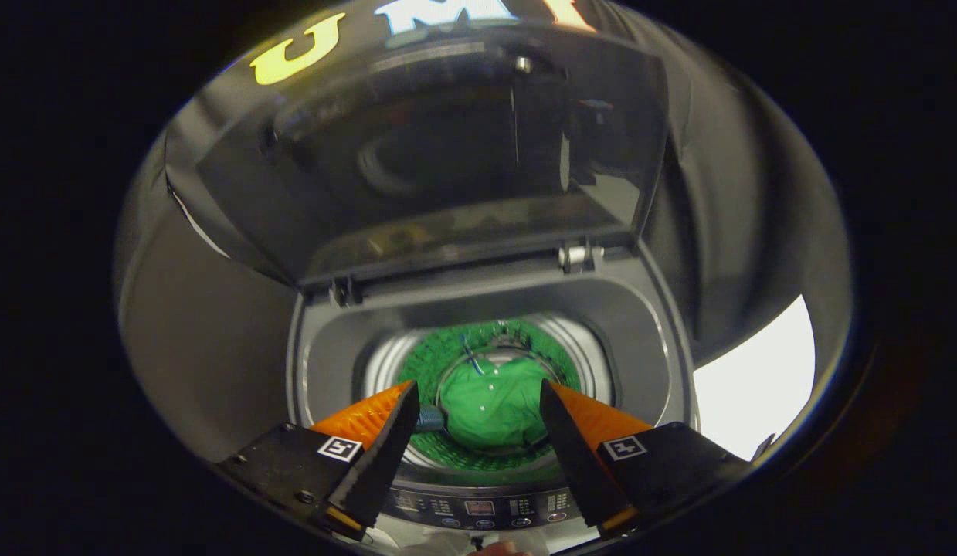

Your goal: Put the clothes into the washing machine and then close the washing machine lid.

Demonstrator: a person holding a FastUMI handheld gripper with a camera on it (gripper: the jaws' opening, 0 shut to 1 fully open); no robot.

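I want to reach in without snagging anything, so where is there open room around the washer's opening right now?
The gripper is open and holds nothing, above the drum mouth. Between its fingers the way down to the green garment is free. The grey rim between drum and hinges is bare. Crowded: the raised lid stands behind, and the control panel lies near the fingers.

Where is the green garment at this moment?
In the gripper view, the green garment lies down inside the washing machine's drum, beyond and between the open gripper fingers, below the raised lid.
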